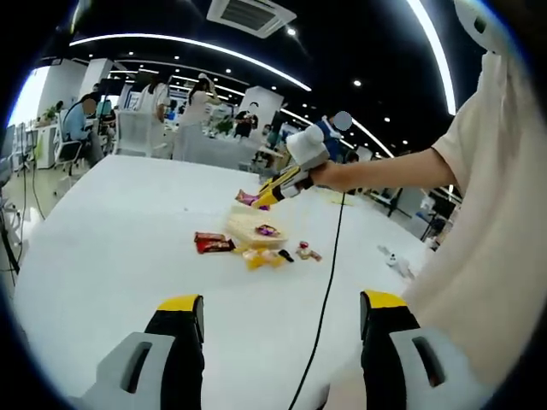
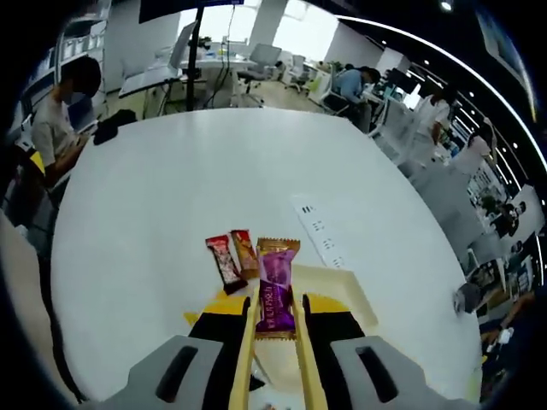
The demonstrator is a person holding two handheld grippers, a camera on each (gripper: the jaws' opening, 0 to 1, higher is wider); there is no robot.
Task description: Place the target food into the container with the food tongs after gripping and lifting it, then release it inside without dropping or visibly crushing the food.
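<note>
Left gripper (image 1: 282, 320) jaws spread wide — right gripper (image 2: 275, 320) jaws closed

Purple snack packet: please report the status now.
Right gripper shut on tongs; purple packet pinched, over container. Left gripper open. Nothing blocking.

One white table (image 2: 154, 222). One cream container (image 2: 342, 286). One purple snack packet (image 2: 276, 286), held in one pair of yellow tongs (image 2: 248, 342). Two reddish snack bars (image 2: 233, 256) lie beside the container.

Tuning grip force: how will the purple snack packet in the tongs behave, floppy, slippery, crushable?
The purple packet looks like glossy foil, so probably slippery between the tongs. It spans them without sagging: likely light, fairly stiff. Contents unseen; crush risk unclear.
</note>
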